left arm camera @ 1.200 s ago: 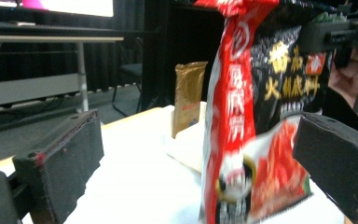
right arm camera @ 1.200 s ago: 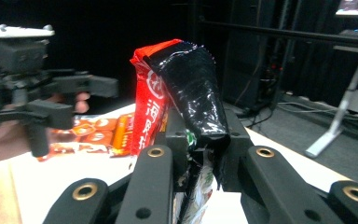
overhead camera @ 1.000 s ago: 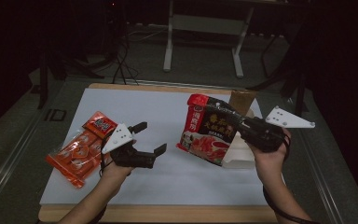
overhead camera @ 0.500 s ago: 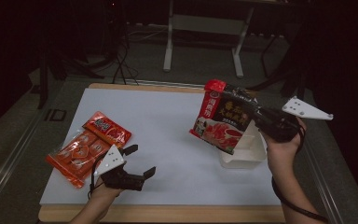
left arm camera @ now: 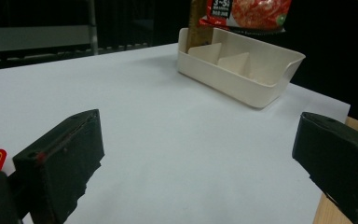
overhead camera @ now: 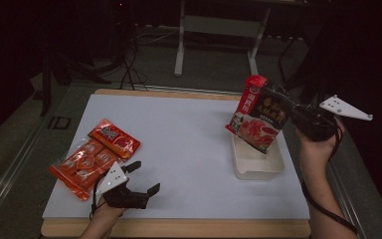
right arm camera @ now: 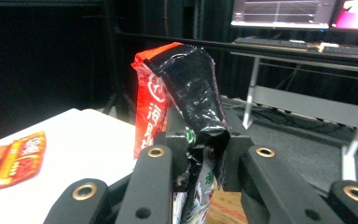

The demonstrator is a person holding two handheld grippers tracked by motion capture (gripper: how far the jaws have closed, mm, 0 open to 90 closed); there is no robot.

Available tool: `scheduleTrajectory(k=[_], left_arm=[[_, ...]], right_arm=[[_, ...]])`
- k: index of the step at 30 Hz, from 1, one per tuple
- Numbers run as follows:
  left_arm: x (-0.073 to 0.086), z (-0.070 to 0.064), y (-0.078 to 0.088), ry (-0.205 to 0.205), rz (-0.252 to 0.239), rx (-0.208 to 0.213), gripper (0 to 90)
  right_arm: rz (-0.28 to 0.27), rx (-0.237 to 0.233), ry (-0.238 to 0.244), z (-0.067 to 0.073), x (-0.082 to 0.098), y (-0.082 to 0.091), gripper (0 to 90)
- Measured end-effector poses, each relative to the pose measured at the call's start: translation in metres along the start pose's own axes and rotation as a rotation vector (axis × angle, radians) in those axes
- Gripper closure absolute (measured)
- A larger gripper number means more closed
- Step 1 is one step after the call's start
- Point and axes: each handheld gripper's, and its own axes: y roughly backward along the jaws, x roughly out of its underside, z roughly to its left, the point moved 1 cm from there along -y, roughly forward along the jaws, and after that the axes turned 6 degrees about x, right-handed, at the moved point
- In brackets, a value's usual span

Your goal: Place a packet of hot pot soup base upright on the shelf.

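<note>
A red and black food packet hangs tilted over the white divided bin at the table's right, its lower edge near the bin's rim. My right gripper is shut on the packet's edge. In the right gripper view the crumpled packet is pinched between the jaws of my right gripper. My left gripper rests low near the front edge, open, with nothing between its fingers. In the left gripper view my left gripper stands wide over bare white mat, facing the bin.
Orange snack packets lie flat on the white mat just left of my left gripper. The bin has inner dividers. Dark floor, stands and cables surround the table; a monitor glows behind in the right gripper view.
My right gripper has carried the packet to the right and turned it more upright over the bin. My left gripper has dropped toward the front edge, away from the orange packets.
</note>
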Motion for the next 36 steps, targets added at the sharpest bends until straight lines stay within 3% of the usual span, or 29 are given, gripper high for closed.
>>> scheduleTrajectory(k=[3,11,20,25,29,36], left_arm=[[0.001,0.000,-0.001,-0.004,0.002,-0.007,2.6],[0.002,-0.001,-0.004,-0.010,0.003,0.003,2.7],[0.003,0.000,-0.003,-0.001,-0.002,0.009,2.6],[0.003,0.000,-0.003,-0.001,-0.008,0.012,2.6],[0.003,-0.001,-0.002,0.002,-0.012,0.012,2.6],[0.004,-0.002,-0.001,0.003,-0.015,0.009,2.6]], right_arm=[[0.013,0.020,-0.006,-0.011,0.005,-0.004,78.1],[0.034,0.031,0.035,-0.029,0.014,-0.017,78.1],[0.014,-0.018,0.046,-0.046,0.028,-0.031,77.9],[0.065,-0.003,0.086,-0.047,0.033,-0.040,78.3],[0.127,0.015,0.160,-0.041,0.036,-0.047,78.2],[0.098,-0.026,0.137,-0.043,0.039,-0.051,78.1]])
